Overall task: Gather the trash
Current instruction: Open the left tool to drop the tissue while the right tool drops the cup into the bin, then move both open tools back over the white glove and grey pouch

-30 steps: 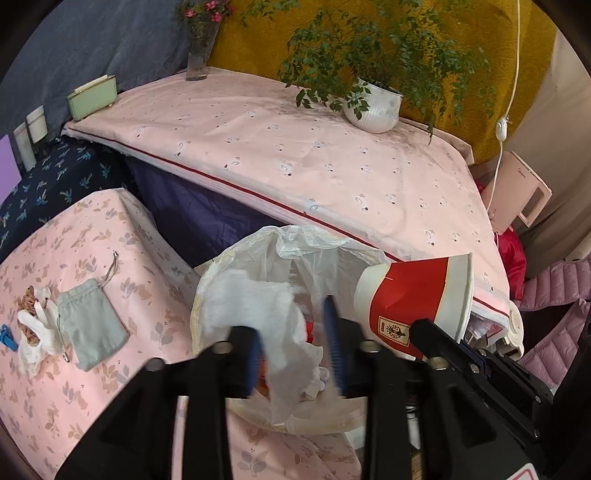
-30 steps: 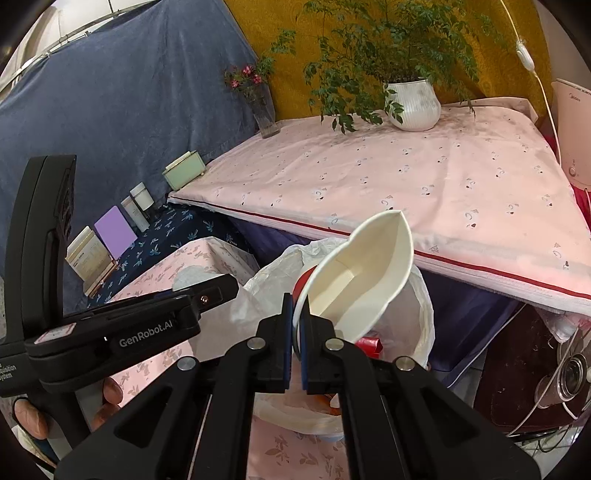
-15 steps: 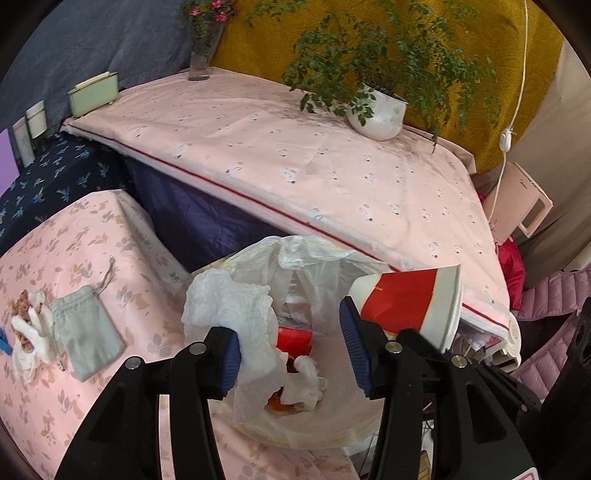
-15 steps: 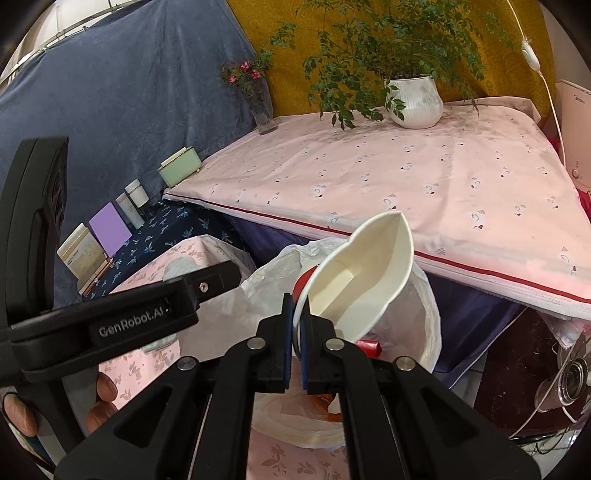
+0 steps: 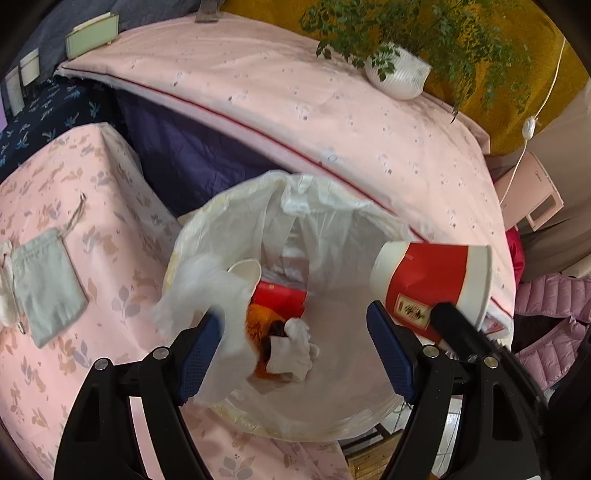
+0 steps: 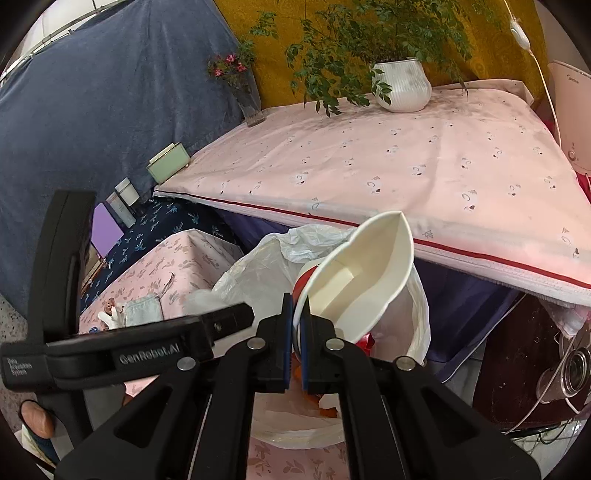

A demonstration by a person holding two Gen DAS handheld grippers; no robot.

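A bin lined with a white plastic bag stands below both grippers and holds a red packet, orange scraps and a crumpled tissue. My left gripper hangs over its mouth with jaws opening wide. A white tissue, blurred, droops beside the left finger with no pad pressing on it. My right gripper is shut on the rim of a squashed red-and-white paper cup. It holds the cup tilted over the bin's right edge.
A grey drawstring pouch lies on the pink floral cloth left of the bin. Behind it is a large pink-covered surface with a potted plant and a green box. A pink quilted jacket lies at the right.
The left jaws have spread far apart and the left gripper has sunk toward the bin. The tissue once pinched between them now hangs loose by the left finger. The right gripper still holds the cup.
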